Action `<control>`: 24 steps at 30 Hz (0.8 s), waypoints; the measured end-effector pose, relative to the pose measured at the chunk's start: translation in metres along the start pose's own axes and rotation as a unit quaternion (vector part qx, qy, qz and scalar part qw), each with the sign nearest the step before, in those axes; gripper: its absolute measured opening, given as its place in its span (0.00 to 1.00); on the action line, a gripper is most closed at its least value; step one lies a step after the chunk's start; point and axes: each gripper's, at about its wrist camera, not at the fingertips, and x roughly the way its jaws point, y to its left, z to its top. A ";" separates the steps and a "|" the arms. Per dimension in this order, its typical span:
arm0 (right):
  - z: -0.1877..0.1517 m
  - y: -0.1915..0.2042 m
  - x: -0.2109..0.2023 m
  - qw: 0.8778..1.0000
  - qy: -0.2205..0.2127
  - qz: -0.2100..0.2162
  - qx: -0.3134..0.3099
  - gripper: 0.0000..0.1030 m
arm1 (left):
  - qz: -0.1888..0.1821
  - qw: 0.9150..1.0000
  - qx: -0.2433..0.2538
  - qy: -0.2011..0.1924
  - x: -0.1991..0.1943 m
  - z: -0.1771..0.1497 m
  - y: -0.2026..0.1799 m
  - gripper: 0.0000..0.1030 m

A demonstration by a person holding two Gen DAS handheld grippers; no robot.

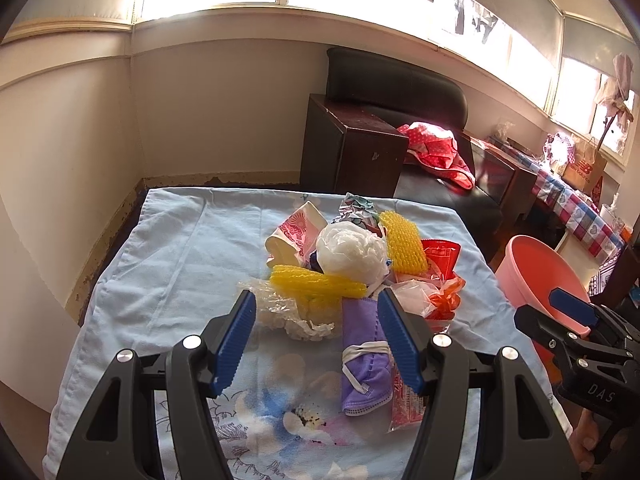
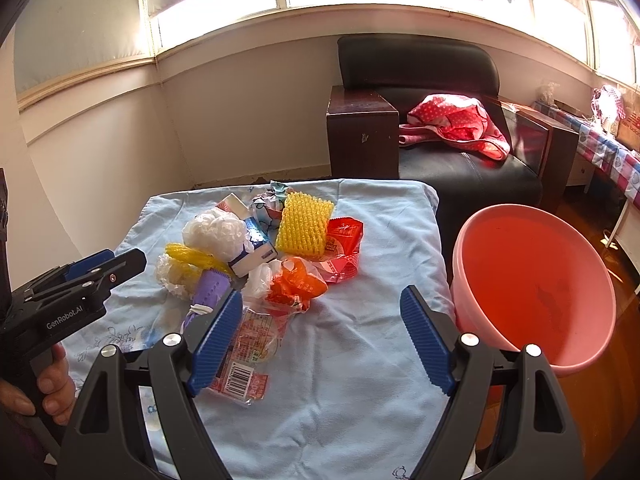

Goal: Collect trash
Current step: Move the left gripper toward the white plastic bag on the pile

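We see bare blue cloth (image 2: pixel 352 360) lying open between the trash heap (image 2: pixel 276 248) and the pink basin (image 2: pixel 532 288) just off the table's right edge. The heap crowds the cloth's middle; the left half lies open. A dark armchair (image 2: pixel 424 120) stands behind the table.
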 end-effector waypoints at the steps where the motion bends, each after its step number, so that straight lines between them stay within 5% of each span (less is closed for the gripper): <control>1: 0.001 0.000 0.001 1.000 0.000 0.001 -0.001 0.79 | 0.000 1.000 -0.002 0.000 0.000 0.000 0.002 0.61; 24: 0.013 -0.020 0.032 0.998 0.015 0.049 0.020 0.67 | -0.023 0.998 0.046 0.028 0.047 0.035 -0.020 0.61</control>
